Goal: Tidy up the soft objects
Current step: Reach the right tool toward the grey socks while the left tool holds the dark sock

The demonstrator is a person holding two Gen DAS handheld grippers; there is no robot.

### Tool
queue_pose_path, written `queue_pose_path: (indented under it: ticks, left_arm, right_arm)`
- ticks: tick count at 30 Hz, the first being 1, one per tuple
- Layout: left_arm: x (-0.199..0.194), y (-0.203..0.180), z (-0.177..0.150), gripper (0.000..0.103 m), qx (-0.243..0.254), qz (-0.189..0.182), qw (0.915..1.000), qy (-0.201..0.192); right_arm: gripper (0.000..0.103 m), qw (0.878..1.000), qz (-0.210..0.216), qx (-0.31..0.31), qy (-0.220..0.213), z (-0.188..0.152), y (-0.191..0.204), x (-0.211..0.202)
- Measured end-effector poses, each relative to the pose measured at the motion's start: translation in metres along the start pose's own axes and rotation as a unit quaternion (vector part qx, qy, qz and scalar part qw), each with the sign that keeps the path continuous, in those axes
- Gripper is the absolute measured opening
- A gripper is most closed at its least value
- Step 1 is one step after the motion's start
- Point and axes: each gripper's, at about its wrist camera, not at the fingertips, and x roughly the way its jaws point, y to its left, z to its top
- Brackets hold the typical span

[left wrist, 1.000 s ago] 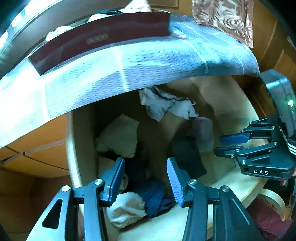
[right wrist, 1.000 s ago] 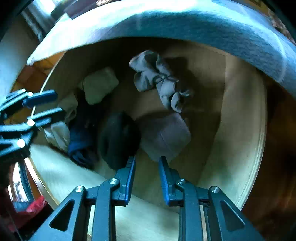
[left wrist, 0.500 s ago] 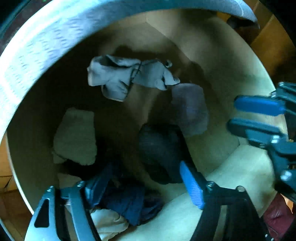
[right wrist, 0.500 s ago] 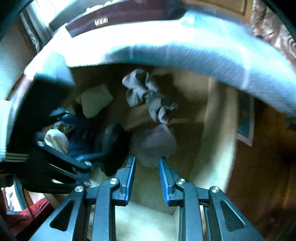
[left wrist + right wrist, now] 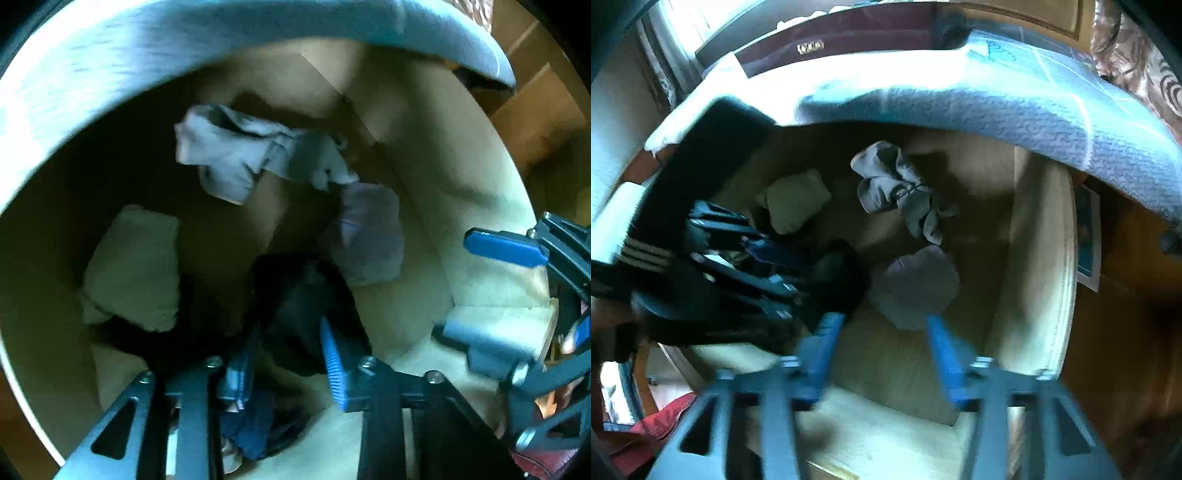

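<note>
An open wooden drawer (image 5: 476, 266) holds several soft bundles. A grey sock pair (image 5: 251, 155) lies at the back, a cream roll (image 5: 136, 266) at the left, a purple-grey roll (image 5: 369, 232) at the right and a dark roll (image 5: 306, 306) in the middle. My left gripper (image 5: 288, 365) is open, low in the drawer, its fingers either side of the dark roll. My right gripper (image 5: 882, 347) is open above the drawer's front, just short of the purple-grey roll (image 5: 916, 284). The right gripper's fingers (image 5: 502, 247) show at the right of the left wrist view.
A blue-white bedspread (image 5: 960, 99) overhangs the drawer's back. A navy bundle (image 5: 255, 424) and a pale one lie at the drawer's near left. A red cloth (image 5: 657, 417) lies outside at the lower left. Wooden floor (image 5: 1126, 332) is to the right.
My left gripper has gone down into the drawer and now straddles the dark roll. My right gripper's jaws have opened wider and it has pulled back a little.
</note>
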Motion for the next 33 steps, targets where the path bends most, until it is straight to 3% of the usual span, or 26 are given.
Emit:
queue_pose_path:
  ticks: [3,7,9,12,14,15,16,17,22,24,28,33]
  left_arm:
    - [-0.007,0.008,-0.005,0.029,-0.013,0.012,0.9997,-0.018]
    - [-0.004,0.016,-0.016,0.029,-0.025,0.000,0.9996,-0.015]
    - [-0.004,0.016,-0.012,0.031,-0.024,0.011,0.9995,-0.016]
    - [0.003,0.012,-0.009,0.041,0.004,0.049,0.9988,0.008]
    - [0.008,0.010,-0.004,0.042,0.008,0.054,0.9983,0.022]
    - [0.009,0.009,-0.003,0.042,0.011,0.051,0.9984,0.024]
    - [0.010,0.008,-0.001,0.042,0.014,0.049,0.9983,0.028]
    - [0.012,0.005,0.001,0.042,0.019,0.050,0.9981,0.031]
    - [0.019,-0.003,0.008,0.040,0.035,0.042,0.9980,0.031]
    - [0.017,-0.003,0.008,0.024,0.036,0.027,0.9987,0.025]
    - [0.001,0.005,0.007,0.013,0.013,0.011,0.9996,-0.022]
    - [-0.016,0.021,-0.001,0.011,-0.025,-0.021,0.9980,-0.054]
  right_arm:
    - [0.075,1.000,-0.011,-0.002,0.000,0.000,0.006,0.005]
    - [0.081,1.000,-0.025,0.003,0.003,0.001,0.010,0.008]
    - [0.081,1.000,-0.006,-0.002,0.000,0.000,0.015,0.006]
    - [0.081,1.000,0.022,-0.002,0.001,0.000,0.020,0.005]
    - [0.070,1.000,0.026,0.004,-0.002,0.000,0.017,0.003]
    - [0.045,1.000,0.019,0.006,0.006,0.000,0.014,0.006]
    - [0.027,1.000,0.009,0.010,0.015,0.000,0.011,0.008]
    - [0.021,1.000,0.005,0.014,0.018,0.000,0.010,0.009]
    - [0.018,0.999,-0.021,0.007,0.030,-0.001,0.006,0.015]
    - [0.018,0.999,-0.018,0.014,0.033,-0.001,0.003,0.018]
    - [0.018,0.999,-0.012,0.020,0.036,-0.001,0.000,0.025]
    - [0.018,0.999,-0.001,0.025,0.041,-0.004,-0.002,0.030]
